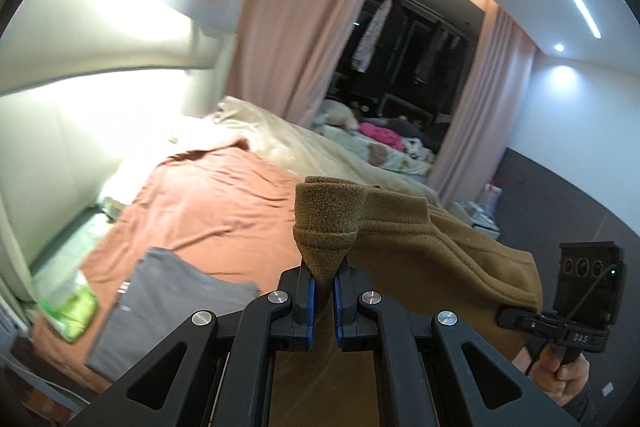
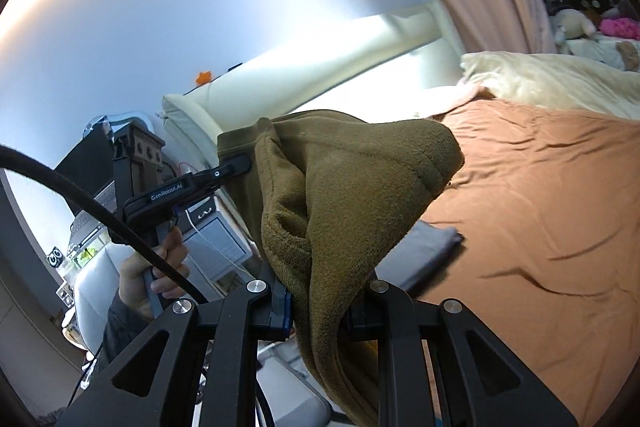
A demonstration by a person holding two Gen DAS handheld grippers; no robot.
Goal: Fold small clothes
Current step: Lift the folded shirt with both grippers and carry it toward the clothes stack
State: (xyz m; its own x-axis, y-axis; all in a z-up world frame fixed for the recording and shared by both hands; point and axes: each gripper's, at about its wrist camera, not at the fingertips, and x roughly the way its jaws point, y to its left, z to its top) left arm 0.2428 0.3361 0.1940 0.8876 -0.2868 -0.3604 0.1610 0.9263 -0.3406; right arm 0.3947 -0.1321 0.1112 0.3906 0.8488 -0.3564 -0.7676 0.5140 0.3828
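A small brown fleece garment (image 1: 420, 247) hangs in the air between both grippers, above the bed's rust-orange sheet (image 1: 208, 203). My left gripper (image 1: 324, 285) is shut on a pinched corner of it, the blue pads pressing the cloth from both sides. In the right wrist view the same garment (image 2: 344, 187) drapes over my right gripper (image 2: 320, 303), which is shut on a thick fold of it. The other hand-held gripper (image 2: 234, 165) shows at the left, clamping the garment's far edge. A folded grey cloth (image 1: 160, 299) lies on the sheet near the bed's edge.
A cream duvet (image 1: 304, 147) is bunched at the far side of the bed, with pink curtains (image 1: 304, 27) and a dark window behind. A green-and-clear plastic pack (image 1: 68, 307) lies at the bed's left corner. A padded headboard (image 2: 280, 87) runs along the wall.
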